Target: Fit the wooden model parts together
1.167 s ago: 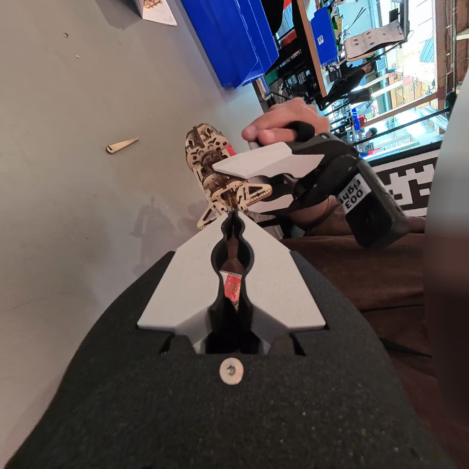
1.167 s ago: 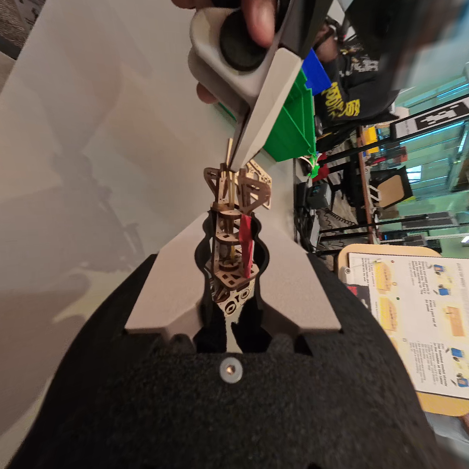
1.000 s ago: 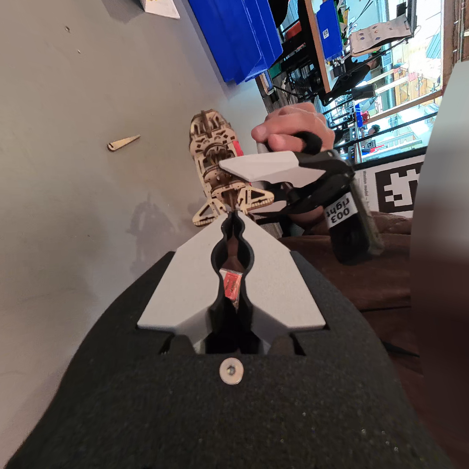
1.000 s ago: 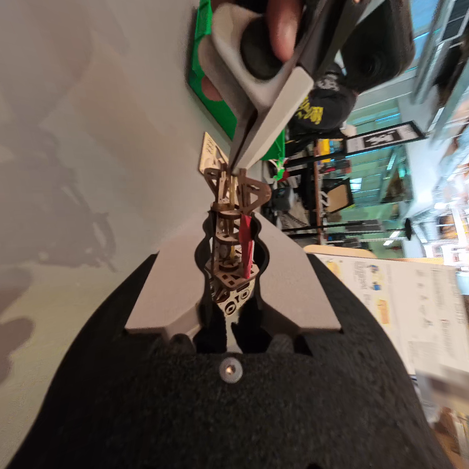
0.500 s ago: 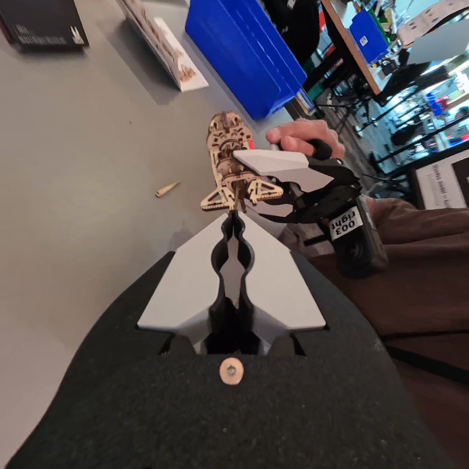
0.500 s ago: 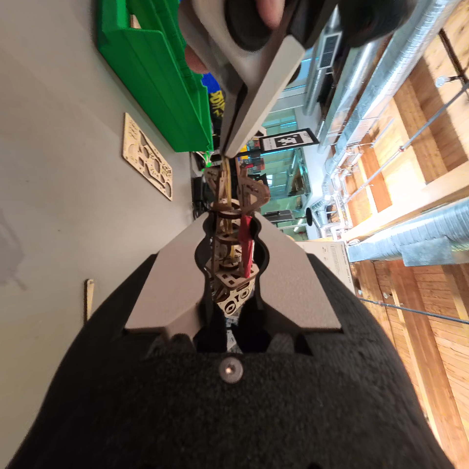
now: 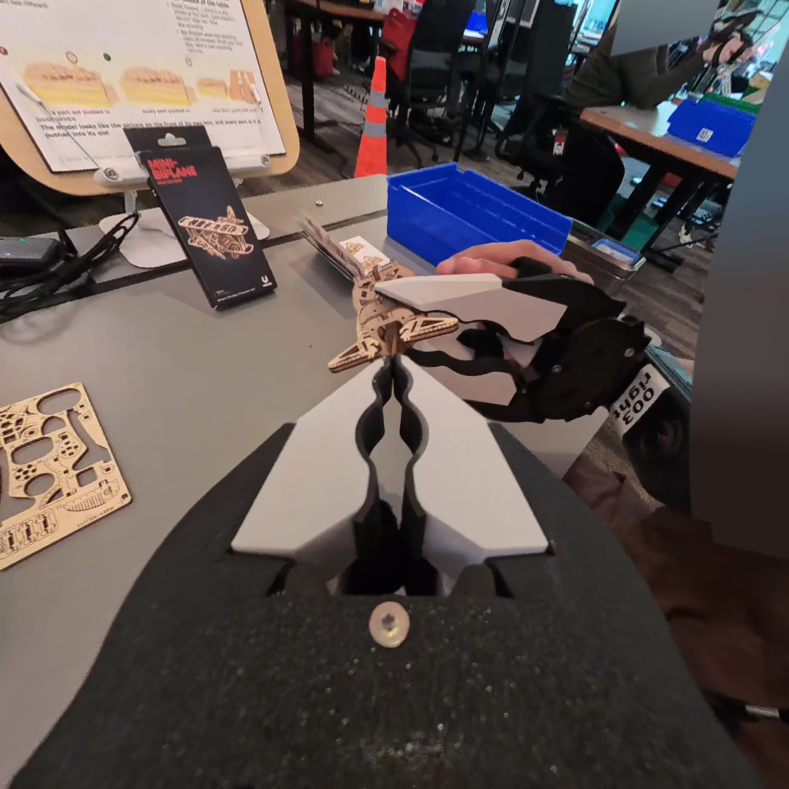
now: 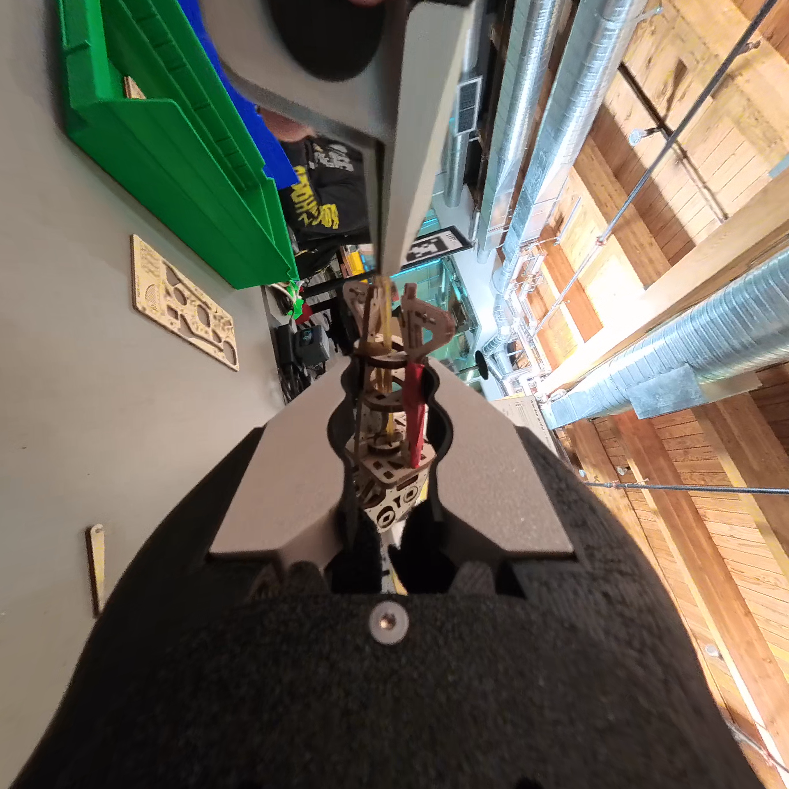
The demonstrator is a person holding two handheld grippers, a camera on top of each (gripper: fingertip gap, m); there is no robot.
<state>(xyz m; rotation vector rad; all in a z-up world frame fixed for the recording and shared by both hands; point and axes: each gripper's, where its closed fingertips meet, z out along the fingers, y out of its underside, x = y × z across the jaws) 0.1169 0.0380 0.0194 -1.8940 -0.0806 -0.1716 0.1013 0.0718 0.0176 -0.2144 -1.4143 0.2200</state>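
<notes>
Beyond the left gripper (image 7: pixel 392 363): grey tabletop (image 7: pixel 170 384), orange traffic cone (image 7: pixel 375 124), office chairs (image 7: pixel 431 55). Past the right gripper (image 8: pixel 386 358): wooden ceiling (image 8: pixel 666 213), silver ducts (image 8: pixel 555 119).

close wrist views, both sharing wooden model (image 7: pixel 386 318)

Ahead of the left gripper (image 7: pixel 392 363), fingertips nearly pinched together, the wooden model (image 7: pixel 384 324) blocks the way, touching or nearly touching the tips. The right gripper (image 7: pixel 420 316), clamped around the model from the right, fills the room to the right of the fingers. Left of the fingers the grey table (image 7: pixel 192 384) lies bare and passable, as far as the punched wooden sheet (image 7: pixel 51 465). Beyond, left of the model, the black box (image 7: pixel 209 226) stands upright; the blue bin (image 7: pixel 474 213) sits behind it, probably well clear.
</notes>
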